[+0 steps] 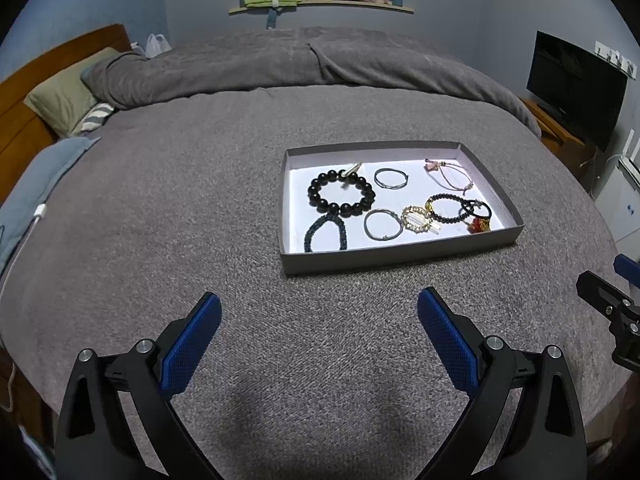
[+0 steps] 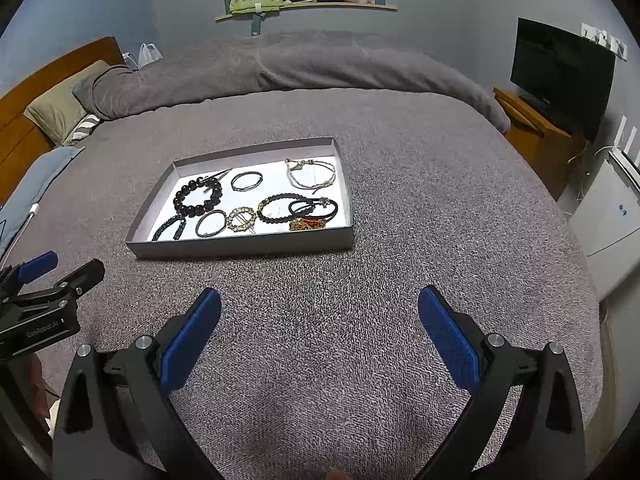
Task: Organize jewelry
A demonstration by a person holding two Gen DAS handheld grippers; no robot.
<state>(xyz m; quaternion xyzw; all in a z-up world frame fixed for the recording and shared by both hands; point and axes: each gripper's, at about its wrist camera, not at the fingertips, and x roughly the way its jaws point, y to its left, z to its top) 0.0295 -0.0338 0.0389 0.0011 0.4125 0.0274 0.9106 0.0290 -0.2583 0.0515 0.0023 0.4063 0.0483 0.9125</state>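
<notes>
Now, jewelry: bracelets lie spread inside a shallow grey tray (image 1: pixel 400 258) on the bed (image 1: pixel 180 220).
Largest piece: black bead bracelet (image 1: pixel 341 192), at the tray's far left.
Pink cord bracelet (image 1: pixel 452 176): far right corner.
Left gripper (image 1: pixel 319 312): fingers spread wide, empty, above the blanket near the tray.
Right gripper (image 2: pixel 319 310): fingers likewise apart, empty.
Beyond: television (image 1: pixel 576 88) at right.

one tray (image 1: pixel 400 256), eight bracelets, two claws, one television (image 1: pixel 576 88)
</notes>
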